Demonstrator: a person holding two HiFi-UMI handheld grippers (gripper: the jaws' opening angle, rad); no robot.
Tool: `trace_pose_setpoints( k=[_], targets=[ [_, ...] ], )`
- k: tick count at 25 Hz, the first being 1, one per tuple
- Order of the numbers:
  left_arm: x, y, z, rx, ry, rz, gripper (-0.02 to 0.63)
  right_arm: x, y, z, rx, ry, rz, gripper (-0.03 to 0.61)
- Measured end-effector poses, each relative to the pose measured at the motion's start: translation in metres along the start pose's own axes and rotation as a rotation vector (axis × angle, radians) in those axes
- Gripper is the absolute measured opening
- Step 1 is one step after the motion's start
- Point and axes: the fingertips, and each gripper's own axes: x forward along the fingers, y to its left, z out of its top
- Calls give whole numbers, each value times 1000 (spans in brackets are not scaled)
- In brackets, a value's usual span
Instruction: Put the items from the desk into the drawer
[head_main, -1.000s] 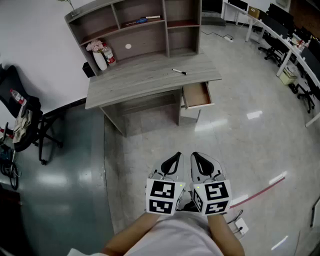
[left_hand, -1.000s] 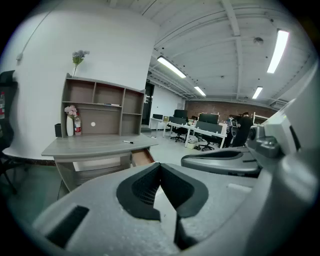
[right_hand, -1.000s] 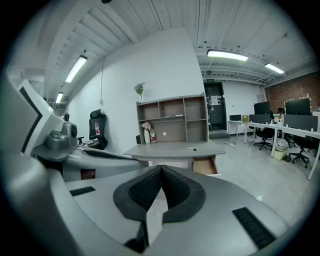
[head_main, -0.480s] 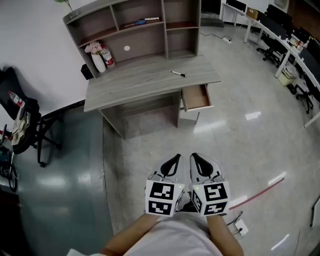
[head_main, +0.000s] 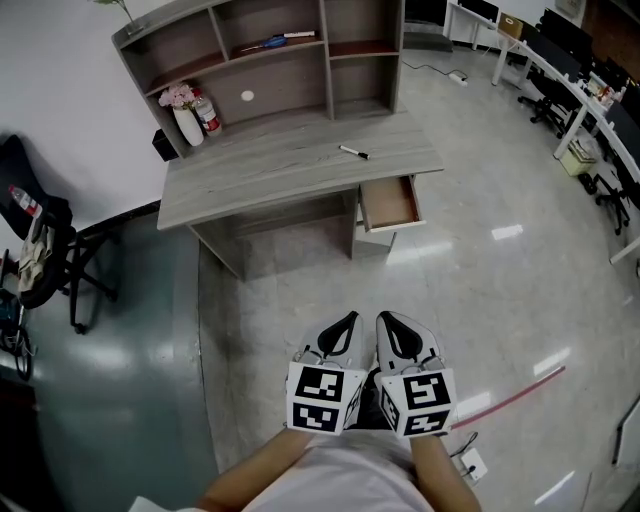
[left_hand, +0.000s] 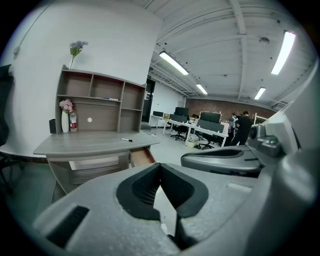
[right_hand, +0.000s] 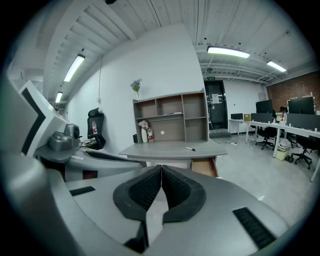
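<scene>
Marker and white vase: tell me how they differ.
On the desk, the marker lies flat toward the right; the vase stands upright at the back left. The marker is thin and dark; the vase is wider, white, holding pink flowers. Both are outside the drawer.

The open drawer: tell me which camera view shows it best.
The head view: it looks down into the drawer, showing its brown interior. The left gripper view shows only a small slanted glimpse of it; the right gripper view shows just part of its side, small and far off.
</scene>
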Motion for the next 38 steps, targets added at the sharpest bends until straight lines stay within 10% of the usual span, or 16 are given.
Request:
trace_pose_setpoints(
  k=[21,38],
  targets=[
    [225,52,88,-48,70,126,3,177,-169,58,10,64,174,2],
    [286,119,122,-86,57,212,3,274,-183,81,-63,104,291,2]
  ],
)
